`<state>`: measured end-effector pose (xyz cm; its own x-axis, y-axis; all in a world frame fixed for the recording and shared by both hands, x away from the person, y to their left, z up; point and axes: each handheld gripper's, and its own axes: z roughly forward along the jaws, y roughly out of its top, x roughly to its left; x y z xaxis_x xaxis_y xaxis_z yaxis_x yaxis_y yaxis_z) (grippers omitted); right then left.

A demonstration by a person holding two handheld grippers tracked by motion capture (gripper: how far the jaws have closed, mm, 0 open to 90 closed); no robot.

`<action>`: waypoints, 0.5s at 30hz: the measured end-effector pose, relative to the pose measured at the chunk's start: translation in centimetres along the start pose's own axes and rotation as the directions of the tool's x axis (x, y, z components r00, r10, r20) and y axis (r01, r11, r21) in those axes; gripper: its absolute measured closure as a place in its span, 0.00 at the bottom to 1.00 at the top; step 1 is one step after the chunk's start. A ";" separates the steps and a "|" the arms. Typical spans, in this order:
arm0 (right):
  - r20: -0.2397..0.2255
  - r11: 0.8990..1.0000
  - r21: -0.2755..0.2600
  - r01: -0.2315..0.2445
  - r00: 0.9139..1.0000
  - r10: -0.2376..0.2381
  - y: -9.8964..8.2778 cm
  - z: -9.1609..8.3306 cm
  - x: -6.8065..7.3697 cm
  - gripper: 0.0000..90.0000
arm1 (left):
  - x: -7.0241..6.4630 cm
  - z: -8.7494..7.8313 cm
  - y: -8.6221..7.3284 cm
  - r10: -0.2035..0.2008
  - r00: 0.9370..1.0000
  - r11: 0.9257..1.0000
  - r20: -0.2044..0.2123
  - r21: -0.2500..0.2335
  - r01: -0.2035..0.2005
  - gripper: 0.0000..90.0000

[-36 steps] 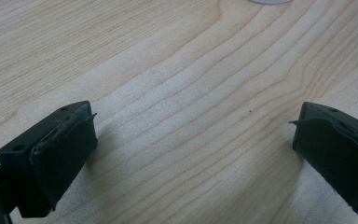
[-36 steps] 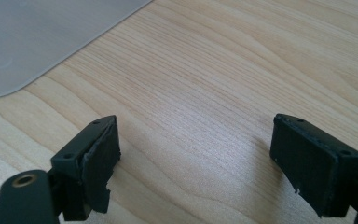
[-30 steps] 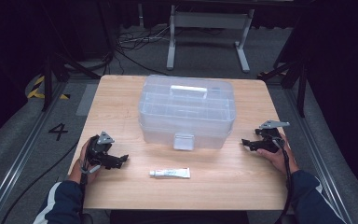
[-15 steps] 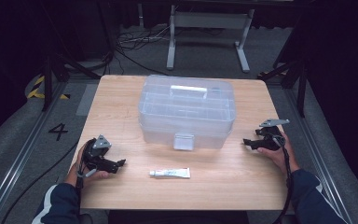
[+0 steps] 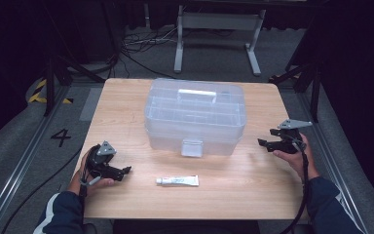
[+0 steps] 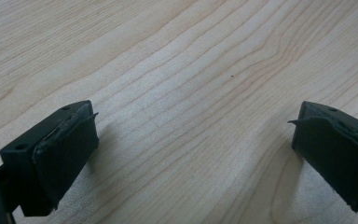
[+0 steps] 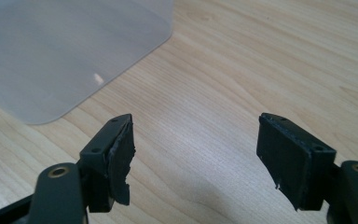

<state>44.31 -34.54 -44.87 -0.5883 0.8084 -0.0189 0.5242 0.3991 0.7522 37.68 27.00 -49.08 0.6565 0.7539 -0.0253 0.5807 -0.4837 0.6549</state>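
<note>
- The clear storage box (image 5: pixel 195 117) sits mid-table, latch toward the person, seemingly placed for opening.
- A small tube (image 5: pixel 177 181) lies near the front edge.
- Right gripper (image 5: pixel 269 144), jaws just narrowing slightly with nothing between them, hovers open beside the box.
- Left gripper (image 5: pixel 124 171) rests open near the front-left corner.

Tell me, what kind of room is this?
Probably a lab or recording studio, not a home. A lone wooden table stands on grey floor among dark surroundings, loose cables trail behind it, and a painted number 4 with yellow-black hazard tape marks the floor.
</note>
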 end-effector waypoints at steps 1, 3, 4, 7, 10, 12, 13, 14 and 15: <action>0.002 1.000 -0.007 -0.004 1.000 0.004 0.1 -0.2 -0.1 0.32 | 0.0 0.0 0.0 0.000 1.000 1.000 0.000 0.000 0.000 0.00; 0.006 1.000 -0.026 -0.003 1.000 0.003 0.3 -0.6 -0.2 0.33 | 0.0 0.0 0.0 0.000 1.000 1.000 0.000 0.000 0.000 0.00; 0.011 0.999 -0.041 0.002 1.000 -0.002 0.5 -0.9 -0.2 0.34 | 0.0 0.0 0.0 0.000 1.000 1.000 0.000 0.000 0.000 0.00; 0.023 0.998 -0.051 0.025 0.999 -0.024 0.7 -1.3 -0.1 0.35 | 0.0 0.0 0.0 0.002 1.000 1.000 0.000 0.000 -0.002 0.00; 0.018 0.998 -0.062 0.031 0.999 -0.030 1.1 -1.8 0.0 0.35 | 0.0 0.0 0.0 0.001 1.000 1.000 0.000 0.001 -0.001 0.00; 0.016 0.996 -0.089 0.025 1.000 -0.024 1.5 -2.3 0.0 0.35 | 0.0 0.0 0.0 -0.001 1.000 1.000 -0.001 0.000 0.001 0.01; 0.017 0.995 -0.094 0.025 1.000 -0.023 1.6 -2.5 0.0 0.35 | 0.0 0.0 0.0 0.000 1.000 1.000 -0.001 0.000 0.000 0.01; 0.017 0.995 -0.094 0.025 1.000 -0.023 1.6 -2.5 0.0 0.35 | 0.0 0.0 0.0 0.000 1.000 1.000 -0.001 0.000 0.000 0.01; 0.010 0.993 -0.117 0.023 1.000 -0.022 1.9 -3.1 0.0 0.35 | 0.0 0.0 0.0 -0.001 1.000 1.000 -0.001 0.000 0.001 0.01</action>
<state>43.37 -35.15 -41.41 -0.5934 0.8038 -0.0419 0.4352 0.3642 0.8234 37.66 27.02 -49.08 0.6554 0.7549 -0.0250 0.5813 -0.4830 0.6549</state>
